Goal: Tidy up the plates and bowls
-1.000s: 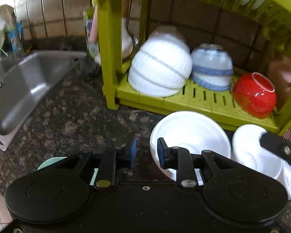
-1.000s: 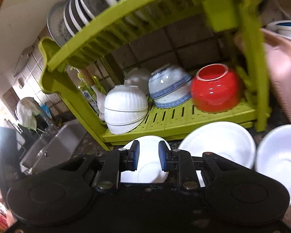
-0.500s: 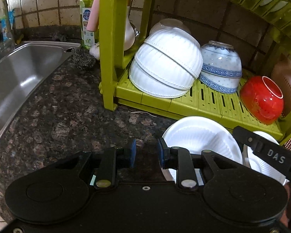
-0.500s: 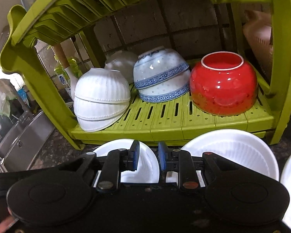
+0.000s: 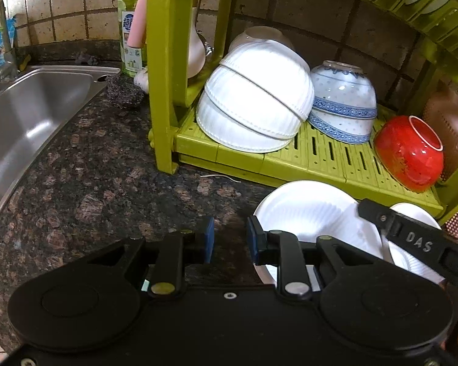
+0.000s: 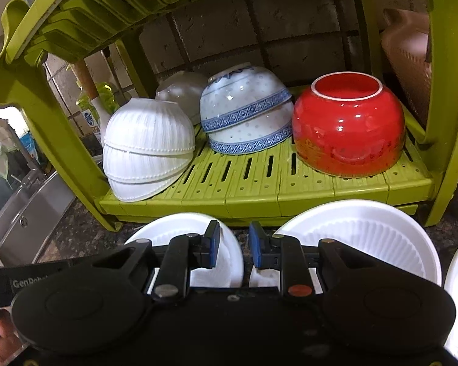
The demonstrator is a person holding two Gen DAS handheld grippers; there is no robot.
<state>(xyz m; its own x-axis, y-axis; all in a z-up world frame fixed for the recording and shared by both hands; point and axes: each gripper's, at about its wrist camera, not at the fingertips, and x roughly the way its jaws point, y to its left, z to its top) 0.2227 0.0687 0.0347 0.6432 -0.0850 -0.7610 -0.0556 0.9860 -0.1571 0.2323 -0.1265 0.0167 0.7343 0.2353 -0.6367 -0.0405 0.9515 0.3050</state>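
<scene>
The dark speckled stone worktop (image 5: 85,177) runs from a steel sink (image 5: 30,116) at its left edge to a green two-tier dish rack (image 6: 259,183) against the tiled wall. On the rack's lower shelf I record, left to right, a leaning stack of ribbed white bowls (image 6: 146,149), two nested blue-patterned bowls (image 6: 247,116) and a red bowl (image 6: 348,125), all upturned. A pale bowl (image 6: 180,91) stands behind the white stack. On the worktop just in front of the rack lie a small white plate (image 6: 183,231) and a larger ribbed white plate (image 6: 366,238), side by side.

My left gripper (image 5: 227,239) hovers over bare worktop beside the small plate, its jaws parted and empty. My right gripper (image 6: 234,245) hovers above the gap between the two plates, likewise released, gripping nothing.
</scene>
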